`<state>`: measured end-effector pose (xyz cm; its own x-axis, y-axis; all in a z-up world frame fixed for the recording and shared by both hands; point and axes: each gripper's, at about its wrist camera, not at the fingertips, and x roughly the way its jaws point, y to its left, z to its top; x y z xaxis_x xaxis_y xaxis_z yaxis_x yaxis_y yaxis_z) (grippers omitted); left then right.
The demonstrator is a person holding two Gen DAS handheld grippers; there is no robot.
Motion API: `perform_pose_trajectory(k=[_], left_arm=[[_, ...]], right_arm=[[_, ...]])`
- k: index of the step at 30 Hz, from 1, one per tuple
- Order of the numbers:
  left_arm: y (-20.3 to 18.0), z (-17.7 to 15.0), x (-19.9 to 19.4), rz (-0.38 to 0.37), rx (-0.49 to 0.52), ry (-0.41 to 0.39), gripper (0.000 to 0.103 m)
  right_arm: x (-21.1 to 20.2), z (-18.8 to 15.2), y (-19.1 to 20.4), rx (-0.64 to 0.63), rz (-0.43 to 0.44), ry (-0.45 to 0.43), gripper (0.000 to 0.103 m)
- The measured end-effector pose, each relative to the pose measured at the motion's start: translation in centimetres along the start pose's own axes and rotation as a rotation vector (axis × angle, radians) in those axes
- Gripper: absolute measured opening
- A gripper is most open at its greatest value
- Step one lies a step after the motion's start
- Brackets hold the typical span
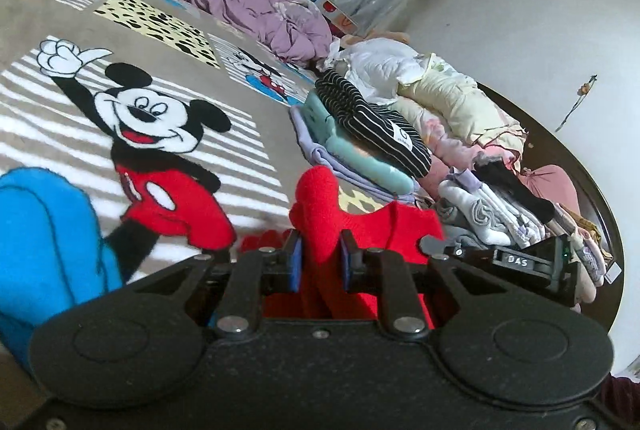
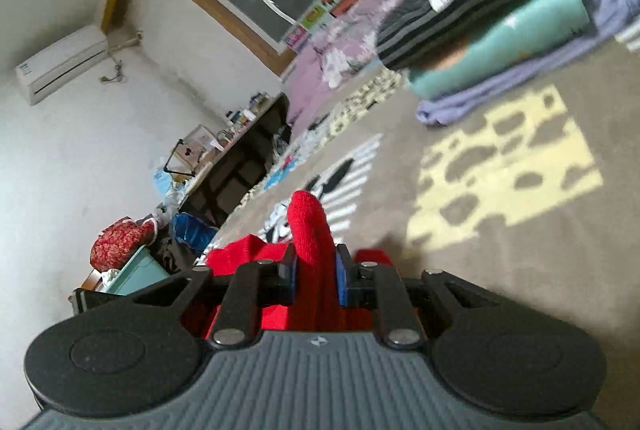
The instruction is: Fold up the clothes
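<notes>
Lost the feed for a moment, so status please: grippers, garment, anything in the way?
Left hand-held gripper and right hand-held gripper both shut on red knit garment. Folded stack lies ahead, apart from it.

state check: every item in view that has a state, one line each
left gripper: shut on red garment
right gripper: shut on red garment
red garment: pinched in both grippers, bunched fold sticking up past the pads
striped garment: folded, on top of the stack
teal garment: folded, under the striped one
lilac garment: folded flat, bottom of the stack
unsorted clothes pile: unfolded, heaped
</notes>
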<state>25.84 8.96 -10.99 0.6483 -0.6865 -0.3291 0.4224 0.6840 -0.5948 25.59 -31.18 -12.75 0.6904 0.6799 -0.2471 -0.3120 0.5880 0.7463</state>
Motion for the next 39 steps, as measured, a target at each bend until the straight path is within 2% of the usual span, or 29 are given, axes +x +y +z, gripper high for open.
perform_pose_trajectory(k=[6, 7, 8, 9, 11, 12, 14, 17, 19, 20, 22, 24, 27, 32, 35, 37, 39], left_arm=[[0.4, -0.5, 1.1, 0.056, 0.008, 0.029, 0.017], [0.3, -0.5, 1.2, 0.069, 0.014, 0.032, 0.019], [0.2, -0.5, 1.3, 0.083, 0.020, 0.034, 0.026], [0.1, -0.4, 1.2, 0.095, 0.019, 0.031, 0.028], [-0.3, 0.0, 0.5, 0.134, 0.036, 0.003, 0.030], [-0.9, 0.2, -0.1, 0.159, 0.072, -0.018, 0.030], [-2.3, 0.6, -1.2, 0.177, 0.160, -0.052, 0.042], [-4.8, 0.5, -2.4, 0.111, 0.299, -0.051, 0.048], [-6.4, -0.7, -2.4, 0.032, 0.420, 0.005, 0.048], [-7.0, -1.5, -2.1, 0.011, 0.476, 0.040, 0.048], [-8.1, -3.0, -1.6, -0.032, 0.586, 0.110, 0.048], [-8.2, -4.5, -0.5, -0.003, 0.668, 0.168, 0.048], [-7.6, -5.4, 0.4, 0.012, 0.695, 0.188, 0.049], [-7.5, -5.9, 0.0, 0.017, 0.717, 0.177, 0.049], [-7.3, -5.6, -0.7, 0.014, 0.677, 0.170, 0.049], [-6.8, -4.9, -1.2, 0.021, 0.599, 0.151, 0.050], [-6.1, -4.4, -2.1, 0.034, 0.514, 0.117, 0.050]], right_arm=[[0.7, -0.4, -0.8, 0.028, -0.027, 0.014, 0.020], [0.6, -0.4, -0.9, 0.039, -0.032, 0.011, 0.024], [0.5, -0.4, -1.0, 0.045, -0.047, 0.004, 0.028], [0.4, -0.4, -1.0, 0.048, -0.073, -0.008, 0.037], [0.0, -0.3, -0.9, 0.045, -0.069, -0.031, 0.038], [-0.4, -0.3, -0.4, 0.016, -0.075, -0.046, 0.038], [-1.0, -0.3, 1.3, -0.097, -0.113, -0.072, 0.038], [-1.7, -0.5, 4.5, -0.308, -0.128, -0.115, 0.038], [-1.2, -1.0, 6.1, -0.408, -0.113, -0.100, 0.038], [-0.8, -1.2, 6.2, -0.411, -0.109, -0.080, 0.038], [-0.1, -1.4, 4.9, -0.322, -0.103, -0.047, 0.038], [0.6, -1.5, 3.0, -0.217, -0.102, -0.021, 0.038], [1.3, -1.6, 1.2, -0.130, -0.111, 0.007, 0.037], [0.8, -1.8, 1.2, -0.125, -0.103, -0.001, 0.037], [0.0, -1.8, 1.9, -0.150, -0.107, -0.030, 0.039], [-0.8, -1.8, 2.6, -0.176, -0.124, -0.049, 0.055], [-1.7, -1.8, 3.1, -0.179, -0.146, -0.068, 0.060]])
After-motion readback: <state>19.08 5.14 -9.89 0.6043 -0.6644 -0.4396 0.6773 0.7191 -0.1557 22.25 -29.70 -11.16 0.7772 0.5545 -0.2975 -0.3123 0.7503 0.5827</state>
